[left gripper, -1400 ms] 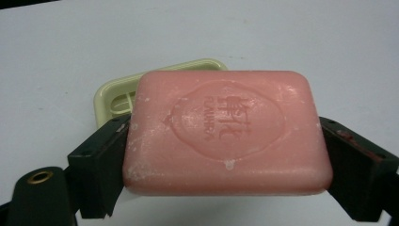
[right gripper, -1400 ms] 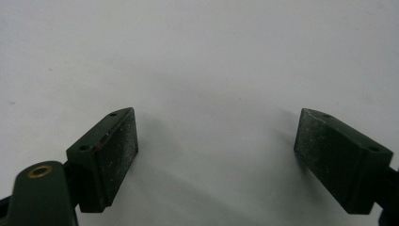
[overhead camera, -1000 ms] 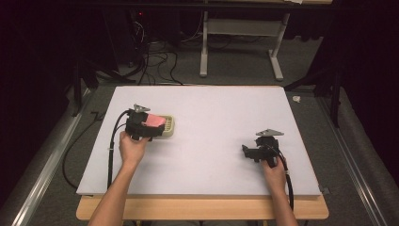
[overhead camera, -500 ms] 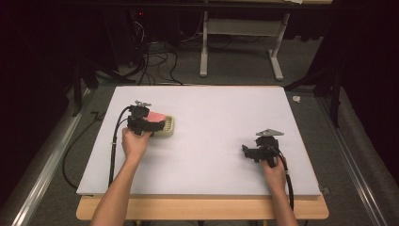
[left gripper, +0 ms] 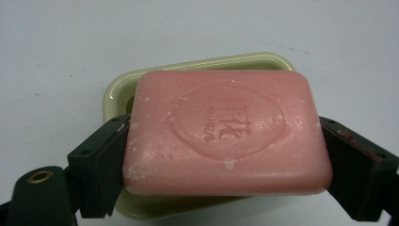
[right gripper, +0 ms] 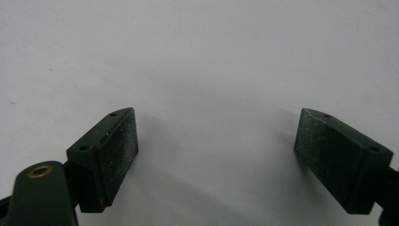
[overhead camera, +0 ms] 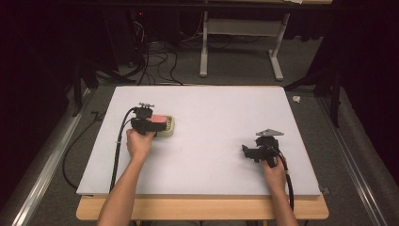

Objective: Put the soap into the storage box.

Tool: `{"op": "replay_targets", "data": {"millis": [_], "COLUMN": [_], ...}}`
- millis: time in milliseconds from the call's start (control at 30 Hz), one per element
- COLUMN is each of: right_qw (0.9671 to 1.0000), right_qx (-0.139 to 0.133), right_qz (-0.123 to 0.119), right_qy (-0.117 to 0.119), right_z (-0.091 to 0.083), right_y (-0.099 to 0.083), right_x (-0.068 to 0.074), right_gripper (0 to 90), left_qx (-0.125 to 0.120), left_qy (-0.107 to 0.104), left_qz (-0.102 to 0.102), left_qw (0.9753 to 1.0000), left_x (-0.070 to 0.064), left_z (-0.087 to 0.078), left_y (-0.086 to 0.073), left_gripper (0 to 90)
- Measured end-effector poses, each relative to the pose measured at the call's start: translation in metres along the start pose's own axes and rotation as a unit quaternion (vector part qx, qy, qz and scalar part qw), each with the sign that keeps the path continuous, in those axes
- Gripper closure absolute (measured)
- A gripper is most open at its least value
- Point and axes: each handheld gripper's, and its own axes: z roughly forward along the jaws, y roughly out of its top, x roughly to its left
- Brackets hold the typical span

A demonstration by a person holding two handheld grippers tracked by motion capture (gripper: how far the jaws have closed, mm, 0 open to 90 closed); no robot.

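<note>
A: What's between the jaws of the left gripper [left gripper: 226,155]?
B: A pink bar of soap [left gripper: 227,133], clamped by its two short ends, one jaw pressed on each. Just under and beyond it sits a pale yellow soap dish [left gripper: 197,68]; whether the bar touches the dish, I cannot tell.

A: And from above?
B: The left gripper [overhead camera: 149,123] is at the dish [overhead camera: 170,126] on the white table [overhead camera: 211,113].

A: The right gripper [right gripper: 216,160]?
B: Jaws spread wide, only bare table [right gripper: 202,56] between them, well apart from the soap.
</note>
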Motion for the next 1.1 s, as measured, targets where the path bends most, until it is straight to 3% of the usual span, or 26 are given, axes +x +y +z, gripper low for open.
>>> {"op": "replay_targets", "data": {"millis": [367,533,633,767,1100], "right_qw": [1.0000,1.0000,1.0000,1.0000,1.0000], "right_qx": [0.000,0.000,0.000,0.000,0.000], "right_qz": [-0.001,-0.001,-0.001,-0.001,-0.001], "right_qy": [0.000,-0.001,0.000,-0.001,0.000], "right_z": [0.000,0.000,0.000,0.000,0.000], "right_y": [0.000,0.000,0.000,0.000,0.000], "right_x": [0.000,0.000,0.000,0.000,0.000], "right_gripper": [14.6,14.6,14.6,14.6,14.6], "left_qx": [0.013,0.019,0.018,0.025,-0.008], "left_qy": [0.008,-0.005,0.009,0.012,0.008], "left_qz": [-0.011,-0.026,-0.023,-0.022,-0.023], "left_qw": [0.9998,0.9995,0.9995,0.9994,0.9997], "left_x": [-0.002,-0.001,-0.002,-0.002,0.001], "left_z": [0.012,0.015,0.017,0.020,0.005], "left_y": [-0.001,0.000,0.000,-0.001,0.001], "left_gripper": [13.8,13.7,13.7,12.8,8.8]}}
